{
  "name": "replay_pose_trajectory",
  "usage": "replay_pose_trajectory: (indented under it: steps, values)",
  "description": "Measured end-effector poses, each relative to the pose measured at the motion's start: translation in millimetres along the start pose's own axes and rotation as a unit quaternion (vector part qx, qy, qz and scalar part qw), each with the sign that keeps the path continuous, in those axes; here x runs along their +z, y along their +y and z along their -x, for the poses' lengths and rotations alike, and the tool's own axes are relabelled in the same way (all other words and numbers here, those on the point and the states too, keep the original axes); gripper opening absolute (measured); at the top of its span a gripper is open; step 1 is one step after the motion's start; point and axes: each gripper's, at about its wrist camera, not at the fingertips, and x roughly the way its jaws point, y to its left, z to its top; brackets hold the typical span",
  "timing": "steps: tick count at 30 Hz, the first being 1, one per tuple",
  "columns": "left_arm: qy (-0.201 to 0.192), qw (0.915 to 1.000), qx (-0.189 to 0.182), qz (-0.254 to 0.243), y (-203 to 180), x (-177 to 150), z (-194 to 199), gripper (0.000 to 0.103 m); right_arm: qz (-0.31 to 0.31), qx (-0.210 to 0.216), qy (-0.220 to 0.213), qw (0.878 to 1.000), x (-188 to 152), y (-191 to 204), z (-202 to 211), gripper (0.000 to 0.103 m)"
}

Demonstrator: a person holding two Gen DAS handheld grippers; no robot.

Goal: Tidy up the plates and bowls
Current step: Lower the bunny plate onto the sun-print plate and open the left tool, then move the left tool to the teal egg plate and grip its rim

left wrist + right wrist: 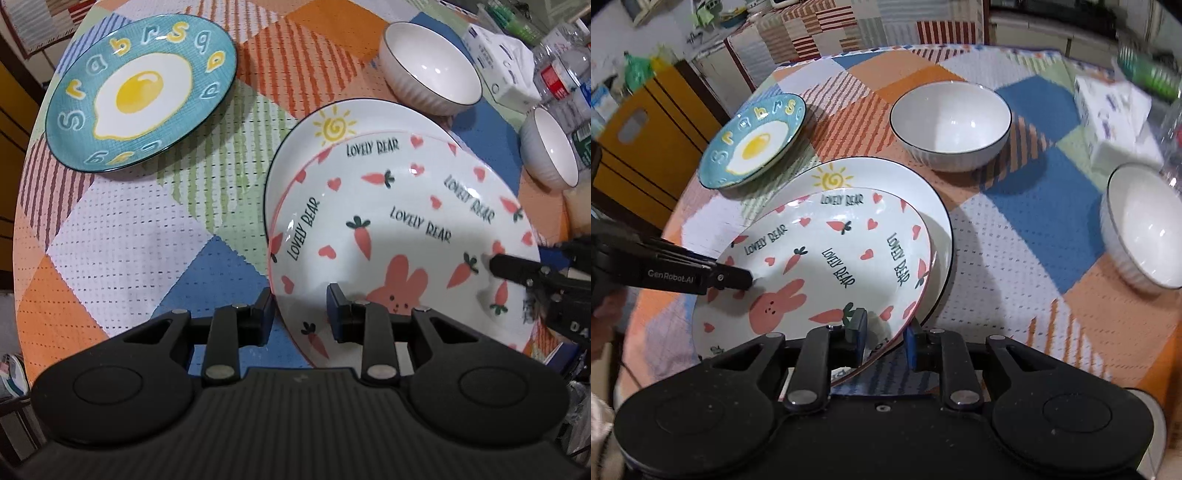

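A white plate with pink rabbit and carrots [388,221] [827,266] is tilted over a white plate with a sun drawing [332,125] [886,177]. My left gripper [301,314] straddles the rabbit plate's left rim, with a gap between pads and rim; it also shows in the right wrist view [751,278]. My right gripper [884,336] is shut on the rabbit plate's near right rim; it also shows in the left wrist view [493,264]. A teal egg plate [140,92] [753,142] lies at the far left. Two white ribbed bowls [430,66] [550,147] [951,123] [1145,225] stand to the right.
A patchwork tablecloth [147,221] [1015,240] covers the table. A tissue box [502,62] [1112,118] and plastic bottles [565,74] stand at the far right edge. A yellow cabinet [646,147] stands beyond the table's left edge.
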Motion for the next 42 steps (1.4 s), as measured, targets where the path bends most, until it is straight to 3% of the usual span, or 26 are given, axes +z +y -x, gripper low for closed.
replay_pose_trajectory:
  steps: [3, 8, 13, 23, 28, 34, 38, 42]
  values:
    - [0.0, 0.9998, 0.016, -0.011, -5, 0, 0, 0.028, 0.036, -0.05, -0.009, 0.998, 0, 14, -2, 0.03]
    - [0.009, 0.9995, 0.027, -0.015, -8, 2, -3, 0.027, 0.033, -0.064, -0.009, 0.997, 4, 10, -8, 0.032]
    - [0.011, 0.9989, 0.042, -0.018, -13, 4, -4, 0.025, 0.071, -0.116, -0.016, 0.991, 4, 22, -17, 0.036]
    - [-0.013, 0.9994, 0.026, -0.018, -4, 3, 22, 0.024, 0.087, -0.122, -0.028, 0.988, -1, 22, -26, 0.034]
    - [-0.023, 0.999, 0.03, -0.025, 3, -2, 39, 0.024, 0.076, -0.096, -0.051, 0.991, -1, 26, -3, 0.034]
    - [-0.04, 0.9985, 0.032, -0.019, 17, -6, 60, 0.024, 0.036, -0.02, -0.061, 0.997, -2, 31, 29, 0.037]
    - [-0.043, 0.9984, 0.033, -0.019, 28, -10, 75, 0.024, 0.051, -0.021, -0.078, 0.995, -4, 46, 39, 0.038]
    - [-0.06, 0.9967, 0.049, -0.025, 39, -11, 95, 0.027, 0.06, 0.04, -0.11, 0.991, 9, 65, 54, 0.049]
